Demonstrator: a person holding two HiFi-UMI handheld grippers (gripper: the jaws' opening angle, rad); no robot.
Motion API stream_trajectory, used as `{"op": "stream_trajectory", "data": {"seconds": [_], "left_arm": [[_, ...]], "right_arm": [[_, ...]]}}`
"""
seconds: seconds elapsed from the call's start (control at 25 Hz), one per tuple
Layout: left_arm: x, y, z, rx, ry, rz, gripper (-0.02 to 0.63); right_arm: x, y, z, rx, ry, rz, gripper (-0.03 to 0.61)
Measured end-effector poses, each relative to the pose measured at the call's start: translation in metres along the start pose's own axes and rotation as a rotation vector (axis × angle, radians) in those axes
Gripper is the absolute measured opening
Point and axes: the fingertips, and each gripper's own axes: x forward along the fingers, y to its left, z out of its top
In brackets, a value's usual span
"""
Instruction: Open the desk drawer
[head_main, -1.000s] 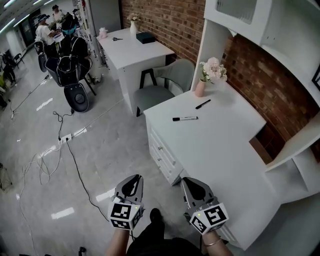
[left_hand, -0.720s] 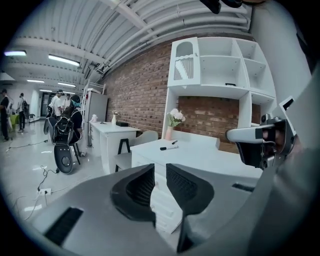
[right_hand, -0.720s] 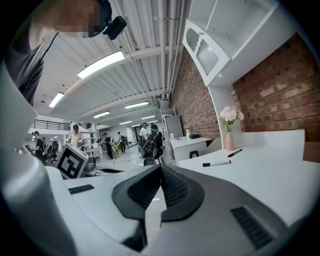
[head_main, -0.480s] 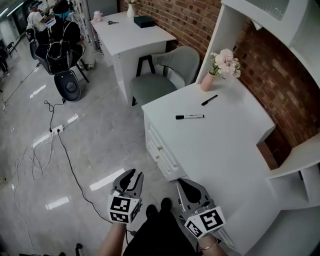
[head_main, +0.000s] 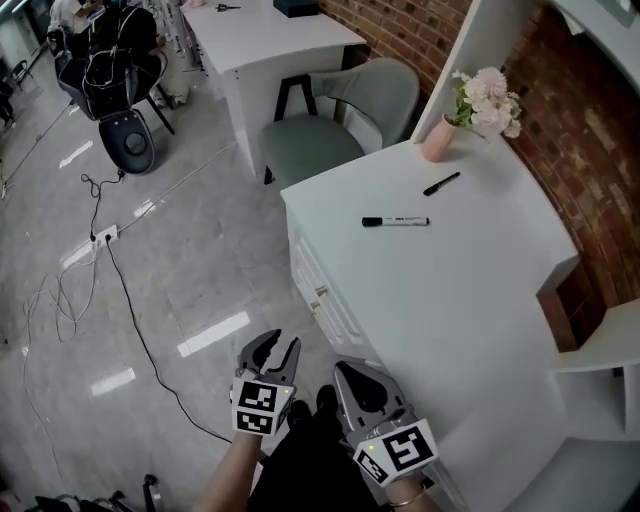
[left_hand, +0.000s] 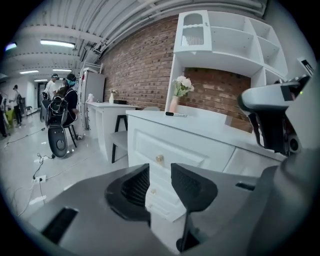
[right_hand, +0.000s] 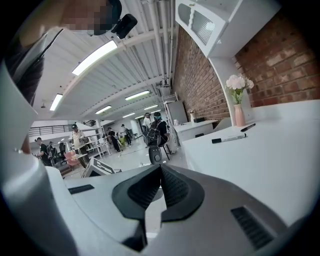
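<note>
The white desk (head_main: 450, 290) has a stack of drawers (head_main: 318, 290) in its left face, each with a small gold knob; the top knob (left_hand: 159, 159) shows just beyond my left gripper's tips. My left gripper (head_main: 274, 347) hangs over the floor in front of those drawers. Its jaws are opening and nothing is between them (left_hand: 160, 171). My right gripper (head_main: 343, 370) is beside it, near the desk's front corner, with its jaws shut and empty (right_hand: 161, 169). Neither gripper touches the drawers.
On the desk lie a black-and-white marker (head_main: 395, 221) and a black pen (head_main: 441, 184), near a pink vase of flowers (head_main: 440, 140). A grey chair (head_main: 330, 130) and a second white desk (head_main: 270, 30) stand behind. A cable (head_main: 130, 310) runs over the floor.
Both grippers have come down and nearer to the drawer fronts. The left gripper's jaws have gone from shut to apart. The right gripper's jaws have stayed shut.
</note>
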Motion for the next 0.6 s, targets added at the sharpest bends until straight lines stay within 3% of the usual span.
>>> {"op": "stream_trajectory", "data": {"seconds": [0.28,0.6], "left_arm": [[0.057,0.011,-0.047,-0.003,0.052,-0.015,0.118],[0.111,0.021,-0.104,-0.011,0.134,-0.032,0.118]], "right_arm": [[0.034,-0.003,-0.060,0.040,0.071,0.028,0.005],[0.066,-0.028,-0.129,0.103,0.151,-0.006,0.005]]}}
